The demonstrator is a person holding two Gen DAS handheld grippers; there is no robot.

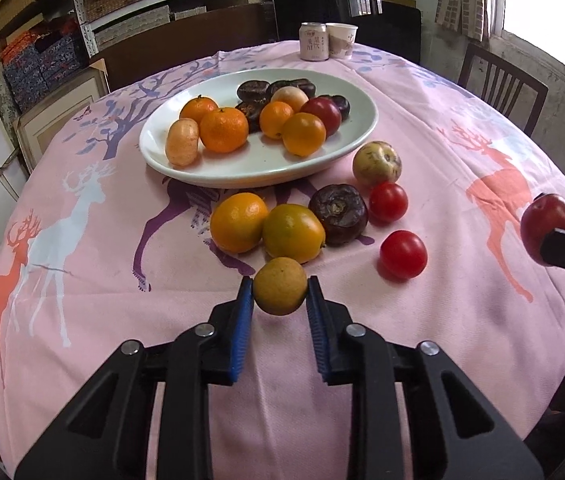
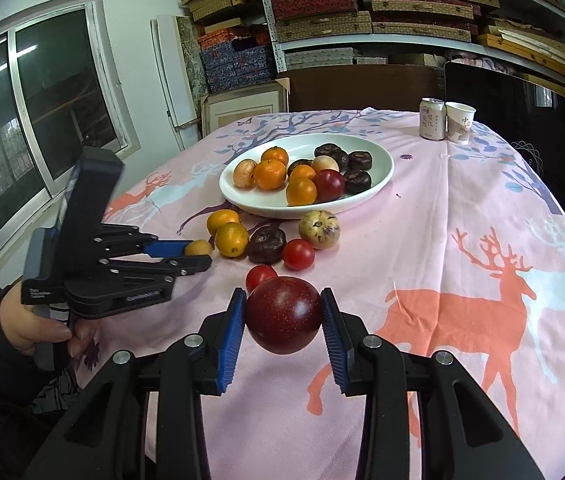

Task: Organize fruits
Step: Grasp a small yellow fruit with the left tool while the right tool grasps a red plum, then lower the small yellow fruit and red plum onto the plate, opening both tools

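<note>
Your left gripper (image 1: 280, 292) is clamped on a small yellow-brown fruit (image 1: 279, 286), blue pads touching both sides of it, right down at the tablecloth (image 1: 462, 320). In the right wrist view you can see your hand (image 2: 38, 320) wrapped round that gripper's handle.

Just ahead of those fingertips sit 2 oranges (image 1: 238, 222) side by side, touching each other. A bit to the right of them is a dark brown wrinkly fruit (image 1: 338, 214), then 2 small red tomatoes (image 1: 402, 254), 1 nearer the gripper and 1 further off. Beyond those, a pale yellowish fruit with purple streaks (image 1: 376, 164) sits just beside the plate's rim.

The white oval plate (image 1: 266, 160) is further ahead of your left gripper, behind the loose pile. It holds 4 orange citrus, 2 pale peachy fruits, 1 dark red one and a few dark brown ones. A can (image 1: 313, 41) and a paper cup (image 1: 340, 40) stand touching at the far edge of the table.

Your right gripper (image 2: 282, 320) is holding a dark red plum (image 2: 283, 314), pads pressed on both sides, lifted above the cloth. The nearer tomato peeks out just past it.
</note>
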